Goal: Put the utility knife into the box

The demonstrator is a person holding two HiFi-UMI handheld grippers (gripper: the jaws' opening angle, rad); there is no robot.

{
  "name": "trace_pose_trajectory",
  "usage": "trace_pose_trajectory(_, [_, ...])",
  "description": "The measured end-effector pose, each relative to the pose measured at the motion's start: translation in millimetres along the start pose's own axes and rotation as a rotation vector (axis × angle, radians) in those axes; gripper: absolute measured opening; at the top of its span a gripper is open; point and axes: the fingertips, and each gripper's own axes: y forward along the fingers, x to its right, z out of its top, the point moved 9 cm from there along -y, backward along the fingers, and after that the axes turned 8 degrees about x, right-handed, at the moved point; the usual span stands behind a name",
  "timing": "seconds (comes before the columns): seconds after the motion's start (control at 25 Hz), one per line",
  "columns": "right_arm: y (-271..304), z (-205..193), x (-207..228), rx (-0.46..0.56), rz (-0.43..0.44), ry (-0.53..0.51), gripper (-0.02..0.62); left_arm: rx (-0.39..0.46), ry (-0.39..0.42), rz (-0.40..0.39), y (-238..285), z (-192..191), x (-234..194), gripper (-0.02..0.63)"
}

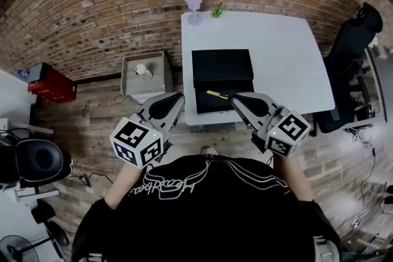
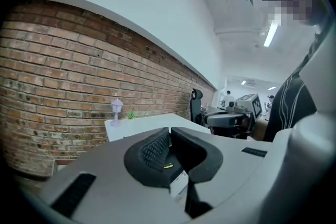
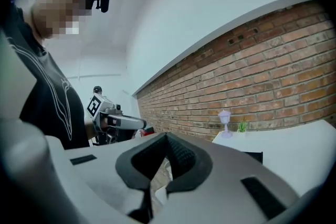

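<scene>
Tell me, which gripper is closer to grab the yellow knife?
Right. The right gripper has its shut tips close beside the utility knife; the left gripper hangs farther off to the side. The right one must open first, though.

Light: bright, even, indoor. Source: ceiling strip lights [image 2: 270, 34] in the left gripper view, slightly blown out.
Shadows: soft and faint, on the floor beside the white table [image 1: 276, 52].
Glare: table top near pure white, with little texture; black box [image 1: 222, 64] a flat dark mass.
Distortion: strong fisheye; brick wall [image 1: 110, 3] bowed; black corners in all views.
Focus: left gripper [image 2: 169, 134] and right gripper [image 3: 167, 138] shells, close to the lens, soft; the distance sharper.
</scene>
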Motion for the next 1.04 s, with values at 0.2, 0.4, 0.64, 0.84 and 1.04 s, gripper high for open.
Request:
trace_pose_trajectory(0.2, [-3.9, -2.3, -9.3, 0.000, -0.014, -0.020, 0.002, -0.018, 0.001, -0.003, -1.6, -4.1, -0.6, 0.038])
trace_pose_trajectory(0.4, [-8.5, -3.7, -15.2, 0.003, -0.044, -0.024, 0.002, -0.010, 0.009, -0.030, -1.9, -7.1, 7.3, 0.038])
trace_pose_trajectory(0.64, [-19.9, -2.0, -23.7, -0.010, -0.077, -0.044, 0.002, -0.005, 0.029, -0.049, -0.8, -8.7, 12.3, 0.038])
trace_pose_trajectory(0.84, [-26.2, 0.3, -29.4, -0.008, -0.101, -0.068, 0.002, 0.006, 0.033, -0.068, 0.0, -7.3, 15.6, 0.038])
trace_pose_trajectory(1.04, [-35.6, -3.4, -30.0, -0.035, -0.124, -0.067, 0.002, 0.018, 0.027, -0.066, 2.9, -8.6, 17.7, 0.038])
